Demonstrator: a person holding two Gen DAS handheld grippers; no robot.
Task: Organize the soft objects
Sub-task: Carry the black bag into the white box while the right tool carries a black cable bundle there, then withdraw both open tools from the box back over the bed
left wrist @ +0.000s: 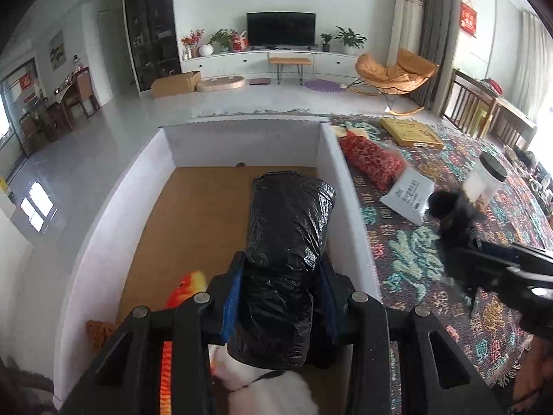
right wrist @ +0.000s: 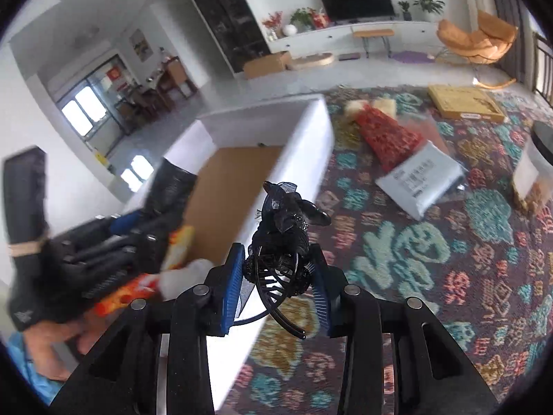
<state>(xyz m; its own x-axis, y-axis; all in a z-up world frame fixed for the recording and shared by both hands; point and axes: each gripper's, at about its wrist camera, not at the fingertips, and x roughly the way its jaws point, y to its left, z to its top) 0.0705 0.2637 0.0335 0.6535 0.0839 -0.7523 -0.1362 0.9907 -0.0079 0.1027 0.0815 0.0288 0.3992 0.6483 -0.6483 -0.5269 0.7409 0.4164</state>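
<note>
Left gripper (left wrist: 280, 287) was clamped on a roll of black plastic bags (left wrist: 287, 238), blue pads pressing both sides, held above the white box (left wrist: 331, 180) with the brown floor. Under it in the box lay an orange plush (left wrist: 188, 285) and something white and fluffy (left wrist: 273, 390). Right gripper (right wrist: 278, 273) was closed on a black hair claw (right wrist: 283, 242) with a gauzy bow, teeth hanging toward the camera, held over the box's right wall at the edge of the patterned cloth (right wrist: 414, 259). No earlier view to judge jaw travel. On the cloth, well right of the box: a red patterned pouch (left wrist: 371, 159), a white mailer bag (left wrist: 408, 197) just beside it with dark print too small and blurred to read, a flat yellow carton (left wrist: 411, 133) with an unreadable label, and a clear jar with black lid (left wrist: 485, 180). Far wall: a red hanging (left wrist: 469, 19), characters illegible.
</note>
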